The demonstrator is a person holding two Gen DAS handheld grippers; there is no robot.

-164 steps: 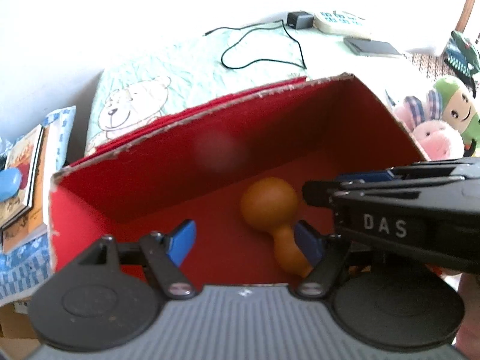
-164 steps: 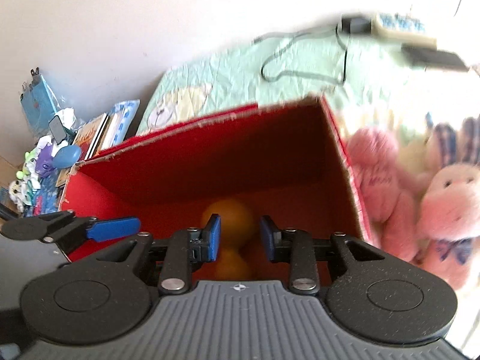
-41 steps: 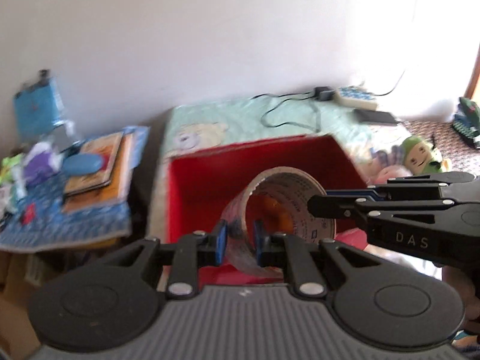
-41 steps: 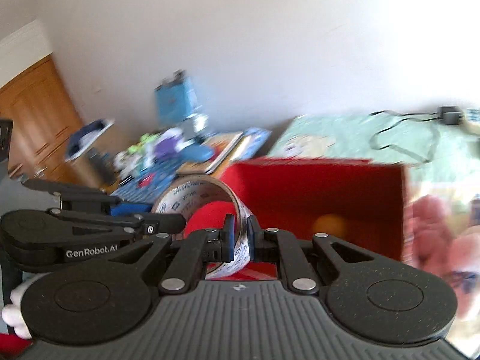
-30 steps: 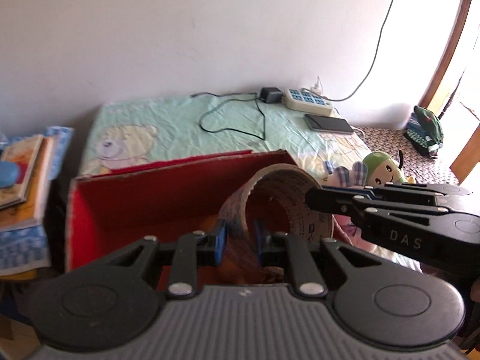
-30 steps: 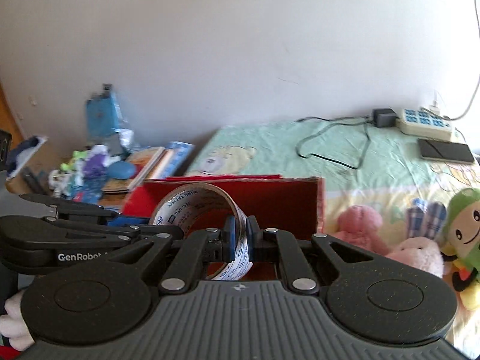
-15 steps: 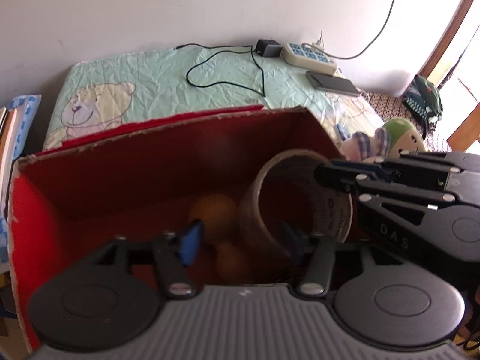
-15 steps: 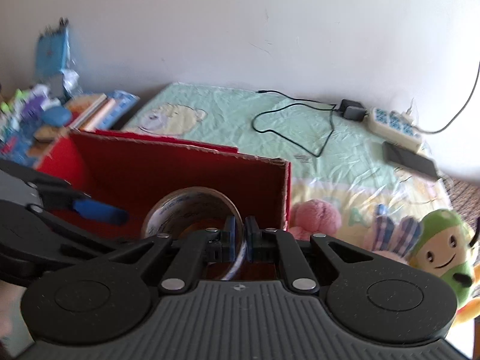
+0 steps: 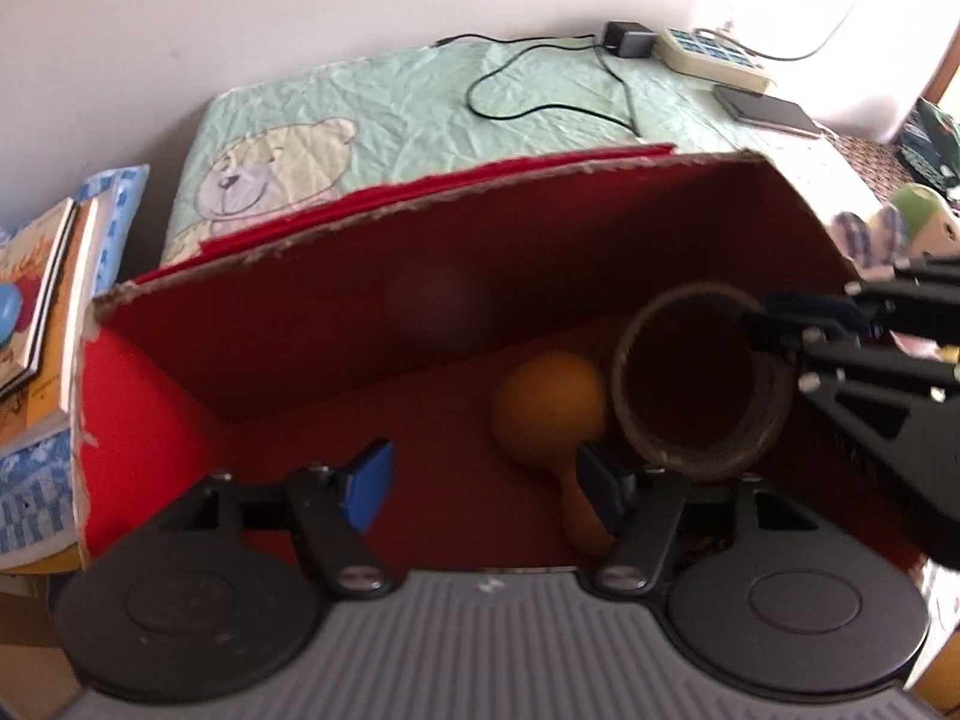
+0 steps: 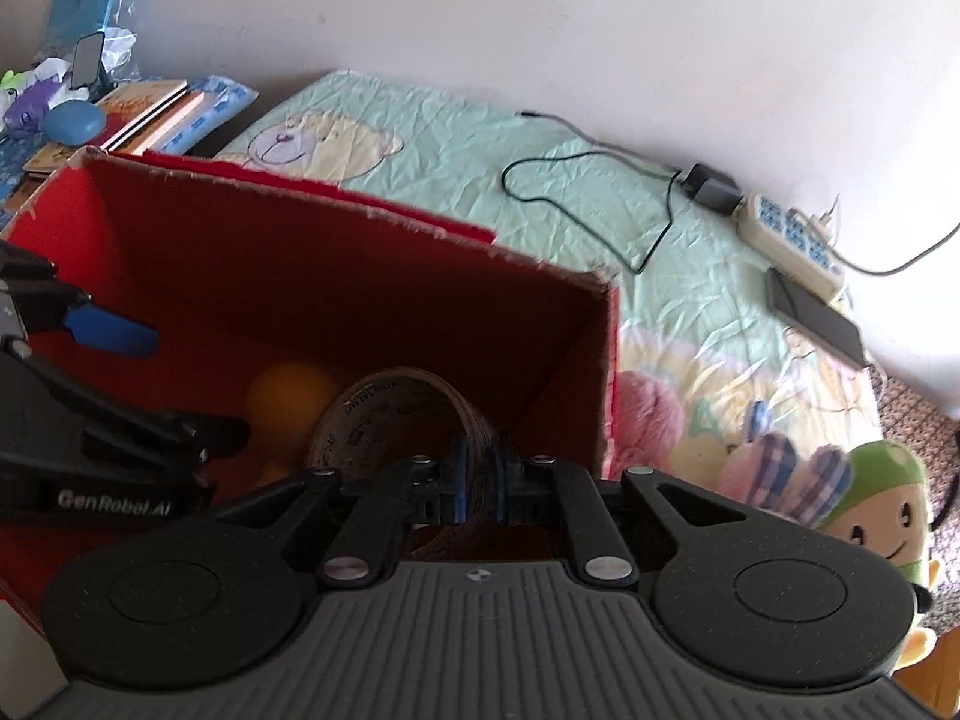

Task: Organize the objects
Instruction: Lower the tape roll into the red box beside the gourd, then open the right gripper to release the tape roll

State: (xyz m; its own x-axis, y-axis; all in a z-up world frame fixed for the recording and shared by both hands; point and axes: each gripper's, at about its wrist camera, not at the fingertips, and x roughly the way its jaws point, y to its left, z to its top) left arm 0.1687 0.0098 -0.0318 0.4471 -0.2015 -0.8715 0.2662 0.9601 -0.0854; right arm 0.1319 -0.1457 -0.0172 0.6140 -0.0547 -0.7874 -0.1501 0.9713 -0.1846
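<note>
I am lowering the tape roll point(image 10: 408, 420) into the red box point(image 9: 300, 324), and only my right gripper point(image 10: 477, 480) carries it now: its two blue pads are clenched on the wall of the roll, one inside the ring and one outside. My left gripper point(image 9: 480, 480) is released, its pads wide apart with nothing between them; its jaws have just been opening, and the roll hangs at 2 o'clock from it in the left wrist view, beside its right finger, not in it.

To do this step well, I think I should bring the roll down until its lower edge rests on the box floor, and only then let the right pads go. If I let go too high, the ring may roll or tip. The orange maraca point(image 9: 549, 402) lies on the floor just beside the roll, at 9 o'clock of it in both views, so I would set the roll a little toward 3 o'clock, not on the maraca's ball.

About room: the right wall of the box is close at 3 o'clock of the roll in the right wrist view, and the torn cardboard rim point(image 10: 360, 210) runs at 12 o'clock. The left half of the floor, at 9 o'clock, is bare. I judge that straight up is the free way out for both grippers. The pink plush toy point(image 10: 651, 414) sits just outside the right wall.
</note>
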